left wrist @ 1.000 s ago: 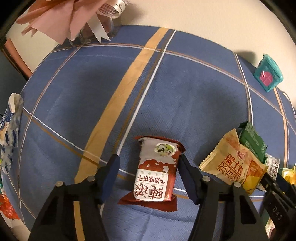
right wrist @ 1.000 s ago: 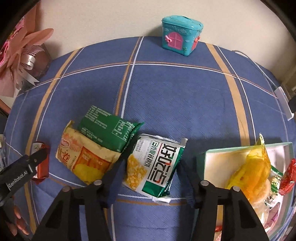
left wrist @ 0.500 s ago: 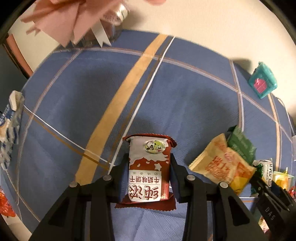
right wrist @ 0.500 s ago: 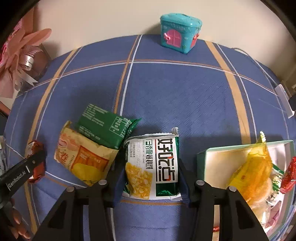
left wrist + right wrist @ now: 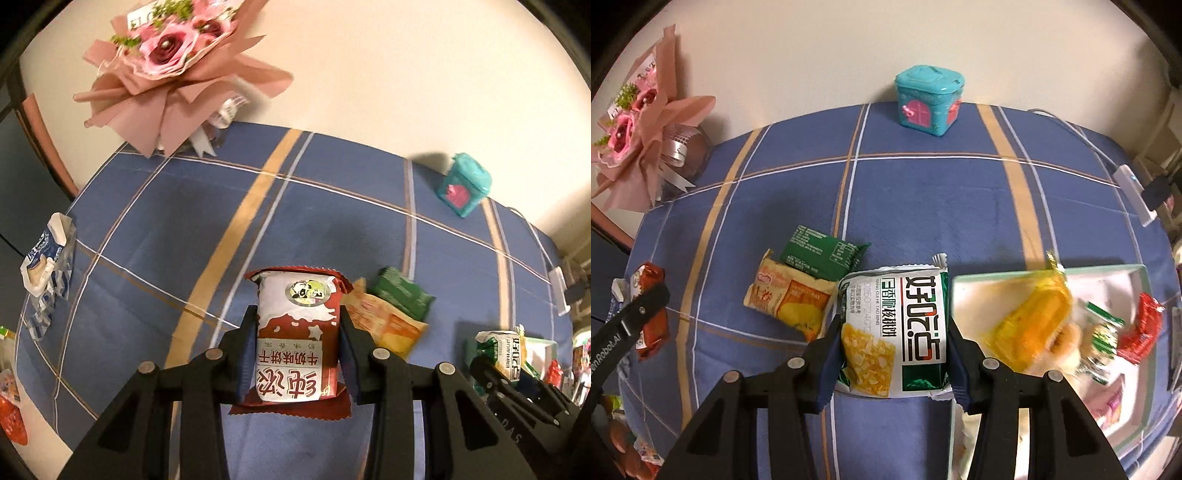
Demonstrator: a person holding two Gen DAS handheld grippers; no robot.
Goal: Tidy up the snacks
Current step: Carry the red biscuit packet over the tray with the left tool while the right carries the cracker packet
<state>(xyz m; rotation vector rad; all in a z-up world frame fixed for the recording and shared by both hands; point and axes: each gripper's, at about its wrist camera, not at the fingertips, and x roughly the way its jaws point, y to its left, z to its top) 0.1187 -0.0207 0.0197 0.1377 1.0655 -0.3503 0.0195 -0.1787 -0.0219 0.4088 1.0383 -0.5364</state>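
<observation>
**Dual Pick: Two Snack Packets Gripped**

Left hand-held gripper (image 5: 297, 350) pinches the red-and-white foil biscuit packet (image 5: 297, 332) sideways, clear of the blue plaid counter (image 5: 923, 206). Right hand-held gripper (image 5: 892, 358) pinches the green-and-white corn snack packet (image 5: 897, 328) beside the white tray (image 5: 975, 286), its likely destination.

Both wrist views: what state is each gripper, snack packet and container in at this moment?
Left gripper: shut on the red biscuit packet.
Right gripper: shut on the white-green packet.
Yellow packet: flat on the cloth, sealed.
Dark green packet: overlapping the yellow packet.
Box: open, snacks inside.
Teal house box: upright, closed.
</observation>
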